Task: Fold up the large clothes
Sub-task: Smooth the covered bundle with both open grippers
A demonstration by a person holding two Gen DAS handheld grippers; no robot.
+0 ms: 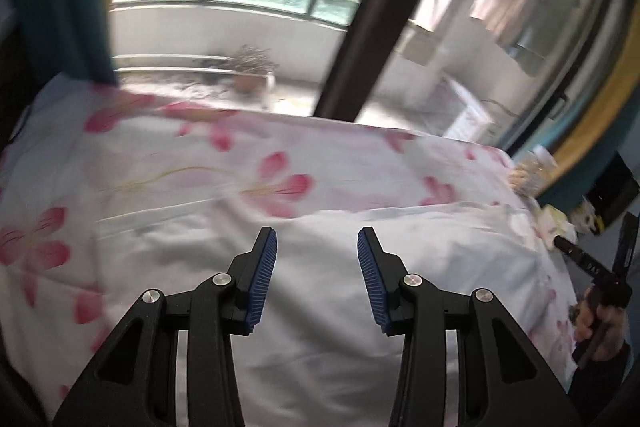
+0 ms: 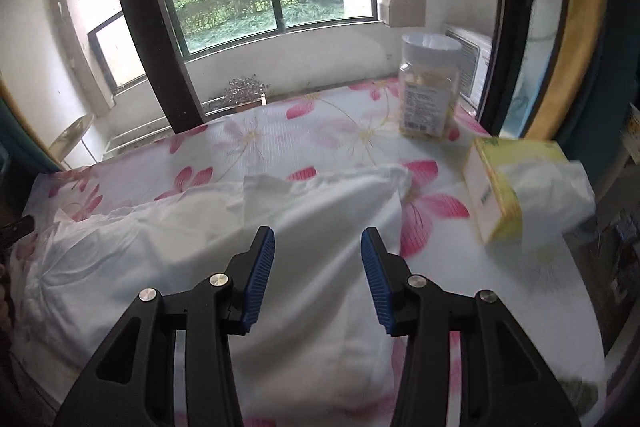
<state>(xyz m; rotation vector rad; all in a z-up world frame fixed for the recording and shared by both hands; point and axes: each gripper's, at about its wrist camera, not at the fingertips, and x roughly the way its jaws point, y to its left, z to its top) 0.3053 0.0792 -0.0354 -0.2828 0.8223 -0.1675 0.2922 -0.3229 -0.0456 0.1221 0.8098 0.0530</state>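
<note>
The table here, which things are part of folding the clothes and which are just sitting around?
For the job:
white garment
left claw, open
right claw, open

Lying about:
tissue box
plastic jar
floral tablecloth

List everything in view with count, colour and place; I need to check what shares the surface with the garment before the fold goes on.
garment: one, white, crumpled on the sheet, in front of both grippers
sheet: one, white with pink flowers, covers the surface
jar: one, clear with white lid and yellowish contents, upright at the sheet's far right
tissue box: one, yellow with a white tissue sticking out, on the sheet's right side, nearer than the jar
potted plant: one, dark and dry-looking, on the balcony beyond the glass
left gripper: one, black with blue pads, open, above the garment, holding nothing
right gripper: one, black with blue pads, open, above the garment, holding nothing
hand: one, holds the right gripper, at the left view's right edge
</note>
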